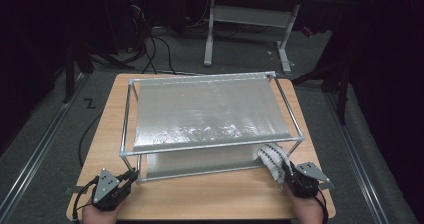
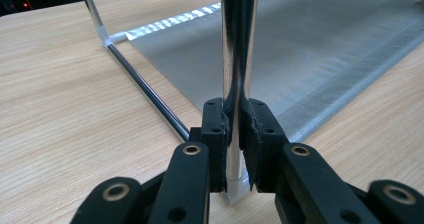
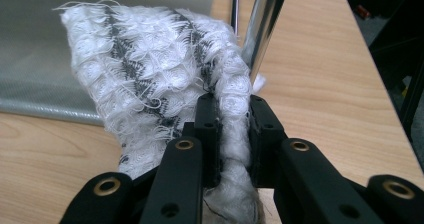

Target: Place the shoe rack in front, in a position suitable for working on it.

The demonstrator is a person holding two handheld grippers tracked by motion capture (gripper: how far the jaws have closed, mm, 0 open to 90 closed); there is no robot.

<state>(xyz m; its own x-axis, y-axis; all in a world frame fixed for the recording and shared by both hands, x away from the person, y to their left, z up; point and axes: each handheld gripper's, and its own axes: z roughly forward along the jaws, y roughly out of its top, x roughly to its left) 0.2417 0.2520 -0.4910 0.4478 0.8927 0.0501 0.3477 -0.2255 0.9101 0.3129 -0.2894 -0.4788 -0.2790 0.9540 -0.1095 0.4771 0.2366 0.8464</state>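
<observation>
- A two-tier metal rack (image 1: 210, 145) with silvery mesh sheets on both levels stands on the wooden bench (image 1: 200, 199), taking up most of its top.
- The left gripper (image 1: 131, 175) sits at the rack's near left corner. In the left gripper view its jaws are clenched on the upright chrome post (image 2: 239, 59), low down, just above the white plastic foot (image 2: 239, 186) that rests on the bench.
- From that foot a thin bottom rail (image 2: 145, 91) runs away along the bench, edging the lower mesh sheet (image 2: 325, 49).
- The right gripper (image 1: 285, 173) is at the rack's near right corner, grasping a white knitted cloth (image 1: 272, 160) with dark zigzag stripes.
- In the right gripper view the cloth (image 3: 150, 69) is pinched between the jaws, its fluffy bulk bunched up above and to the left of them, loose threads sticking out.
- The cloth lies against the rack's right front post (image 3: 265, 29), near the edge of the lower mesh, and hangs down to the bench.
- A hand holds each gripper at the near edge of the bench.
</observation>
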